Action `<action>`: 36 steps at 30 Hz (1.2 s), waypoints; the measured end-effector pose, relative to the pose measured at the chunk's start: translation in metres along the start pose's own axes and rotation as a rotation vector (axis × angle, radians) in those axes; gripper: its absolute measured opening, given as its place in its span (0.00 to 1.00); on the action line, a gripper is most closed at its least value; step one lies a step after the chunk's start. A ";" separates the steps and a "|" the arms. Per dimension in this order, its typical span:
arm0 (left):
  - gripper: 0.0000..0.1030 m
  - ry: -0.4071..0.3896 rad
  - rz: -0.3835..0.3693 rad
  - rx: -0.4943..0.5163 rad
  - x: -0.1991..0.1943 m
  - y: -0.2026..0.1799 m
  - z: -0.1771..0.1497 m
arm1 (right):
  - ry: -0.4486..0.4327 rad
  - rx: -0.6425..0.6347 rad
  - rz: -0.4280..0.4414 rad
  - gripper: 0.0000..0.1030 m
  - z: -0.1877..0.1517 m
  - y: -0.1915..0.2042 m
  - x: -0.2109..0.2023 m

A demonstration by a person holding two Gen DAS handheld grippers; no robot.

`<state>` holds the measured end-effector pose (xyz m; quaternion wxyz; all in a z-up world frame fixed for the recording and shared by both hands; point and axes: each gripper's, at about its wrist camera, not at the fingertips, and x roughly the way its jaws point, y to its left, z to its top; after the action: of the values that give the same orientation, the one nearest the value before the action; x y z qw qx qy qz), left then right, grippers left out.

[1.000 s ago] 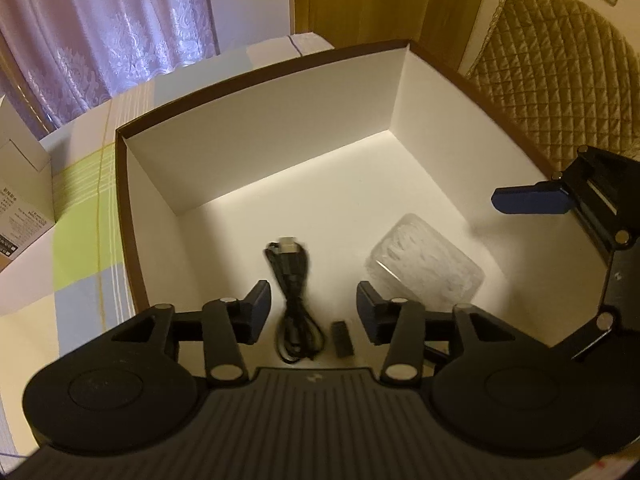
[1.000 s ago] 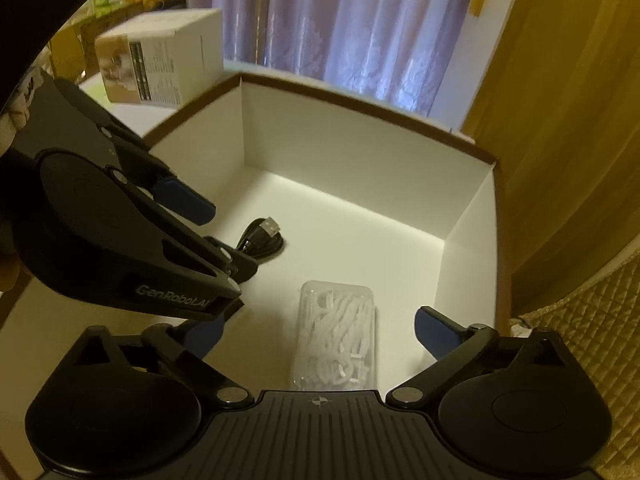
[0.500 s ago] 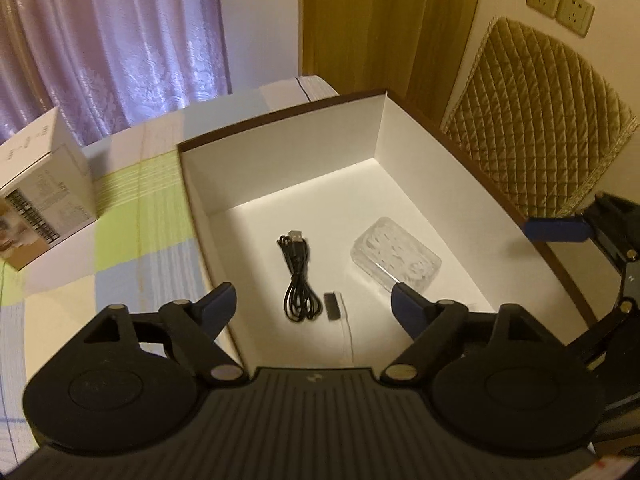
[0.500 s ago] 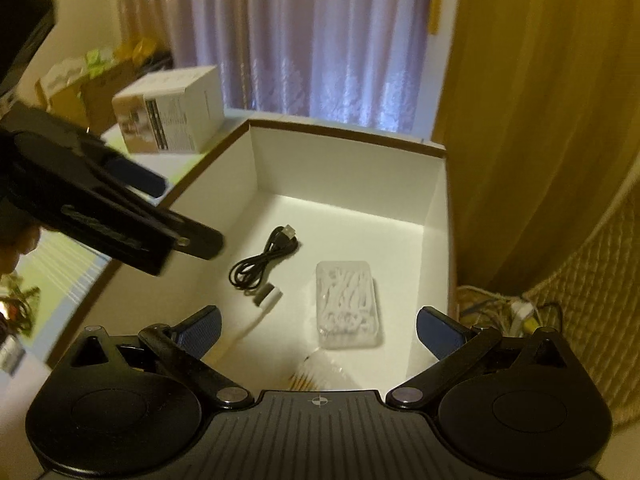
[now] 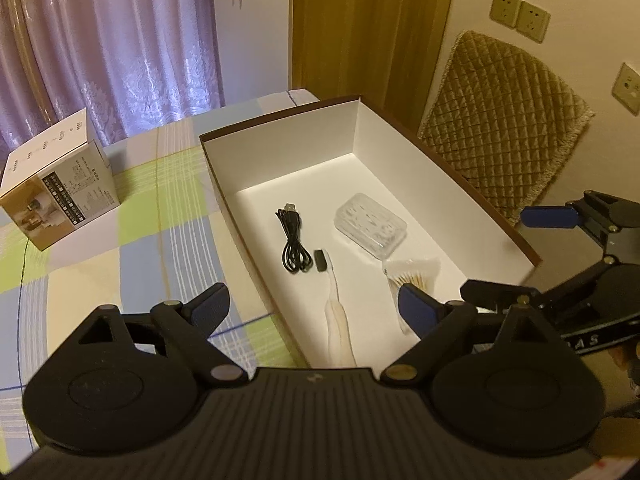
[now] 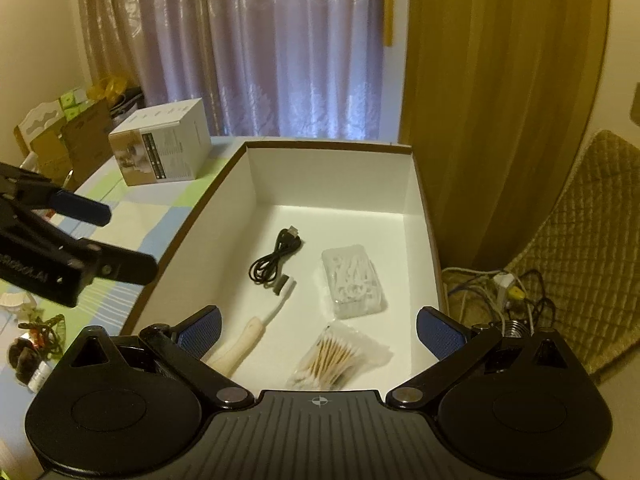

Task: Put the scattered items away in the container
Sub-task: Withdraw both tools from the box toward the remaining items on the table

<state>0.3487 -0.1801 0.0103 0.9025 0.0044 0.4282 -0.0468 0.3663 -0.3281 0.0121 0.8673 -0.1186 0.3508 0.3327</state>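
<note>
Left wrist view: left gripper (image 5: 310,306) is hanging wide open, empty, above the box's (image 5: 280,120) near-left wall; cable (image 5: 294,242), toothbrush (image 5: 334,300), clear case (image 5: 370,224) and swab bag (image 5: 412,274) are lying inside, ahead and right. Right wrist view: right gripper (image 6: 318,332) is gaping wide, empty, directly over the box; the toothbrush's long axis is running near-left to far-right, so the right gripper is sitting nearer the contents.

— Inspector: Colours, please.

— Operator: I see the box (image 6: 416,216) white inside, brown-edged. Cable (image 6: 276,258) black. Toothbrush (image 6: 256,326) cream-handled with a dark head. Swabs (image 6: 332,358) tan-stemmed, in a clear bag.

— Inspector: Surroundings?

— Operator: I note a cloth (image 5: 132,240) checked green, blue and cream; curtain (image 6: 280,48) lilac, lace-patterned; cushion (image 5: 496,136) gold, diamond-quilted. My pads (image 6: 438,336) are blue.
</note>
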 end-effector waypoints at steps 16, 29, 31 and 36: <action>0.89 -0.013 -0.054 0.039 -0.074 0.017 -0.071 | 0.009 0.068 -0.060 0.98 -0.049 0.073 -0.052; 0.89 -0.023 -0.045 0.025 -0.136 0.052 -0.141 | 0.027 0.101 -0.026 0.98 -0.081 0.137 -0.080; 0.89 -0.024 -0.030 0.017 -0.144 0.061 -0.151 | 0.035 0.104 -0.008 0.98 -0.086 0.147 -0.081; 0.89 -0.026 -0.002 -0.009 -0.160 0.087 -0.176 | 0.060 0.093 0.038 0.98 -0.090 0.173 -0.079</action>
<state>0.1195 -0.0725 0.0201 0.9079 -0.0007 0.4166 -0.0460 0.1621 -0.2765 0.0055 0.8545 -0.0811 0.3938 0.3288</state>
